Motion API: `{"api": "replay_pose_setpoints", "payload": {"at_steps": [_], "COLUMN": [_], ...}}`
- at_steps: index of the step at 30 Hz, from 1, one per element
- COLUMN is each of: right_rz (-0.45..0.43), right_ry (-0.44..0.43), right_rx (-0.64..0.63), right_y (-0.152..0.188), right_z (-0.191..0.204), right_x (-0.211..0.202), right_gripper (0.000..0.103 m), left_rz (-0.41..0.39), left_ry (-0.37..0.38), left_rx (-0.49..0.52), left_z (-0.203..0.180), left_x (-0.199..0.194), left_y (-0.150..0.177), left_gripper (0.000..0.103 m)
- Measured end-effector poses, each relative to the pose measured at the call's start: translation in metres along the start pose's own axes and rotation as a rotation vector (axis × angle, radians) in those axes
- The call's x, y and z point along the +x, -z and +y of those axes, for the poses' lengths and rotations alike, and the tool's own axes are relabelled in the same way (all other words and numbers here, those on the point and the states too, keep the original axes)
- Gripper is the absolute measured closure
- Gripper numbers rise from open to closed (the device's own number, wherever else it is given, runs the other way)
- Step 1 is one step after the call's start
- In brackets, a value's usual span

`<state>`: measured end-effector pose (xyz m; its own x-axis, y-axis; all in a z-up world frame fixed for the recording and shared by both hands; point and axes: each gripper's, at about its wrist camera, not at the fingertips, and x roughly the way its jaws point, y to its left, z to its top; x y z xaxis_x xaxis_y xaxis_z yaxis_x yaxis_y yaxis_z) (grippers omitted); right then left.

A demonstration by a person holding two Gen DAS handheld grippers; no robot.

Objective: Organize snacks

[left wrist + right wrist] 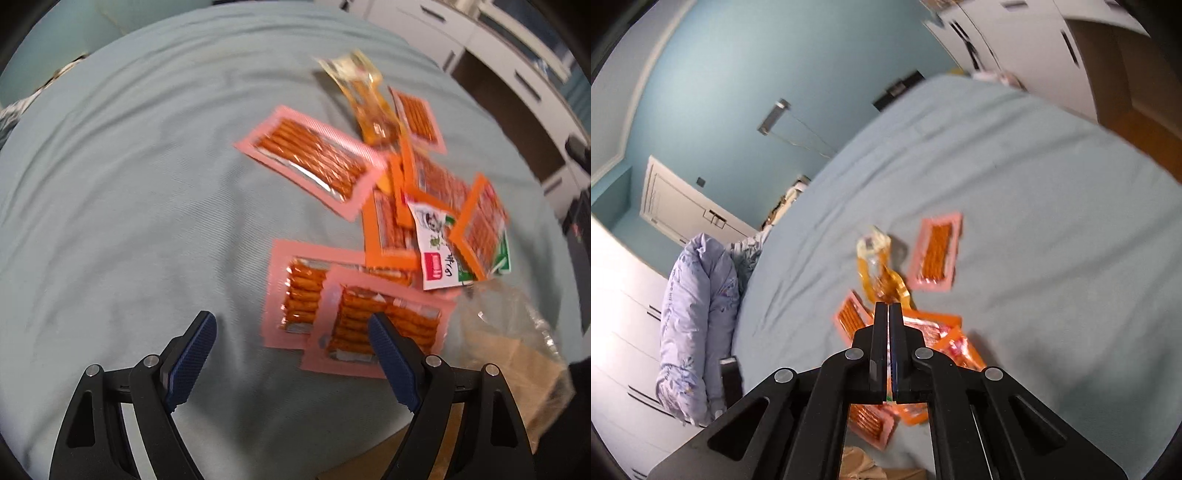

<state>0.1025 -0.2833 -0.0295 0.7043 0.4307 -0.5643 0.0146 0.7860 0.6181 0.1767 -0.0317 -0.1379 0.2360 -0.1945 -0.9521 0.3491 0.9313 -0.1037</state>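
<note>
Now: left tongs (291, 328) wide, empty | right tongs (888, 310) closed, gripping nothing visible

Snack packets lie scattered on a bed sheet (122, 206), most heaped at the right in the left wrist view. One flat packet (308, 162) lies apart at the heap's upper left, a long packet (365, 103) at the far end, and two overlapping packets (354, 314) nearest. A plastic bag (517, 343) lies right of those two, and a quilt (698, 325) lies bunched at the sheet's left edge in the right wrist view.
</note>
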Motion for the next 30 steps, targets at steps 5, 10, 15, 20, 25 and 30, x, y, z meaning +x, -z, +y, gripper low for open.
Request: {"api": "replay_pose_setpoints", "payload": {"at_steps": [5, 10, 15, 20, 25, 30], "right_rz": [0.144, 0.280, 0.325, 0.292, 0.215, 0.216], "right_ry": [0.109, 0.203, 0.319, 0.316, 0.350, 0.469], "right_rx": [-0.052, 0.004, -0.093, -0.071, -0.049, -0.101], "right_y": [0.018, 0.038, 0.045, 0.041, 0.033, 0.032], "right_z": [-0.001, -0.010, -0.002, -0.004, -0.009, -0.001], "right_x": [0.031, 0.073, 0.092, 0.090, 0.076, 0.066], "right_gripper": [0.103, 0.103, 0.086, 0.048, 0.048, 0.048], "left_rz": [0.054, 0.062, 0.068, 0.006, -0.064, -0.020], "left_ry": [0.035, 0.082, 0.042, 0.053, 0.089, 0.057], "left_rx": [-0.001, -0.016, -0.055, -0.116, -0.171, -0.143], "left_z": [-0.002, -0.005, -0.003, 0.005, 0.013, 0.012], "left_x": [0.011, 0.003, 0.005, -0.013, -0.038, -0.024], "left_y": [-0.004, -0.006, -0.004, -0.005, -0.008, -0.007], "left_gripper": [0.030, 0.090, 0.103, 0.103, 0.103, 0.103]}}
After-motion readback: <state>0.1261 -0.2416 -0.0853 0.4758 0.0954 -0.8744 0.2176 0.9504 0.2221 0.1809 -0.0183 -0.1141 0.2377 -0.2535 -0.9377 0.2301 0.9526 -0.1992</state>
